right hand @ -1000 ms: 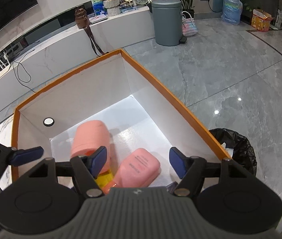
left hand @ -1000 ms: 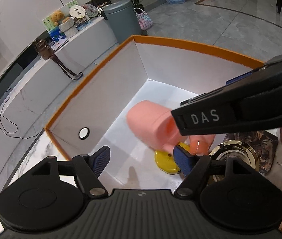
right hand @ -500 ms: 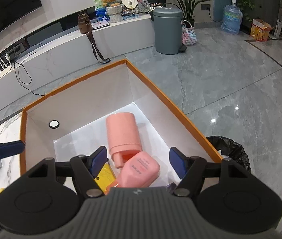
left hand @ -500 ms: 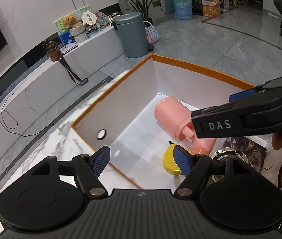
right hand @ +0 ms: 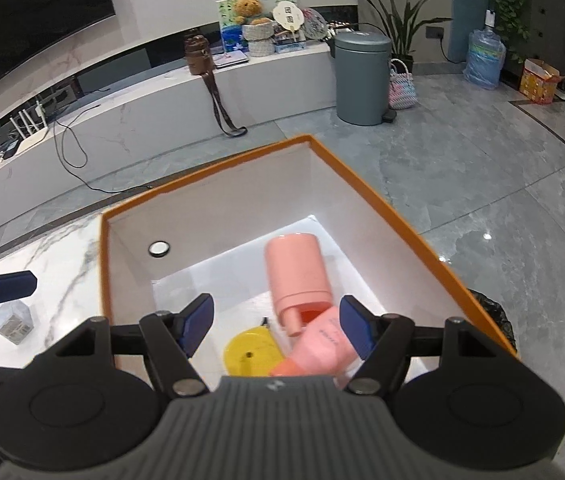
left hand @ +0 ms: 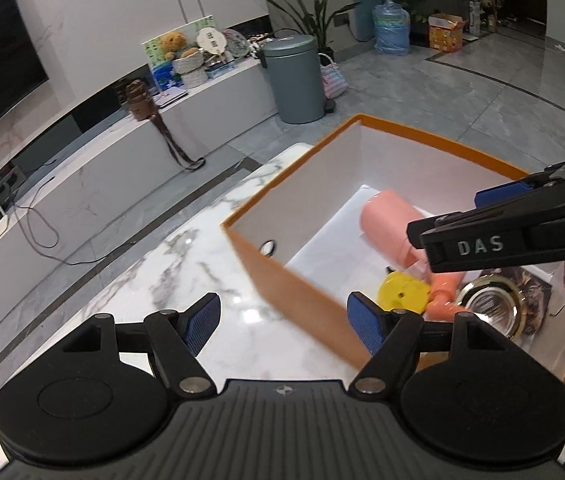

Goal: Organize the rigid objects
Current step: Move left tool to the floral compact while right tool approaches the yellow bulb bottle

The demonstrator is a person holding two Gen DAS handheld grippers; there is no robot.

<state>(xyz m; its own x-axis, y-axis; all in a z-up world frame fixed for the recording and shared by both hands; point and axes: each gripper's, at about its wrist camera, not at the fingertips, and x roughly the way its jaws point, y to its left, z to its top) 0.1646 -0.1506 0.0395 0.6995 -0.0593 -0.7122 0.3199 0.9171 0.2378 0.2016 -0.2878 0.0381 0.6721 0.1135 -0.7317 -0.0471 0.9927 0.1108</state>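
An orange-rimmed white box (right hand: 378, 200) (left hand: 278, 272) stands on the marble table. Inside it lie a pink pump bottle (right hand: 296, 276) (left hand: 386, 228), a smaller pink bottle (right hand: 322, 346), a yellow disc (right hand: 252, 354) (left hand: 402, 292) and a gold-rimmed round tin (left hand: 490, 300). My right gripper (right hand: 276, 326) hangs open above the box's near end, nothing between its pads. My left gripper (left hand: 284, 322) is open and empty over the box's near left wall and the table. The right gripper's finger crosses the left wrist view at the right.
A small clear plastic box (right hand: 12, 322) sits on the marble table (left hand: 122, 300) left of the orange box, near my left gripper's blue pad (right hand: 0, 288). A black bin bag (right hand: 494, 316) lies on the floor right of the box. A grey bin (right hand: 362, 76) stands further off.
Both grippers have pulled back and up from the box. The left one has shifted left, so the table shows under it. The pink pump bottle has rolled to a new spot.
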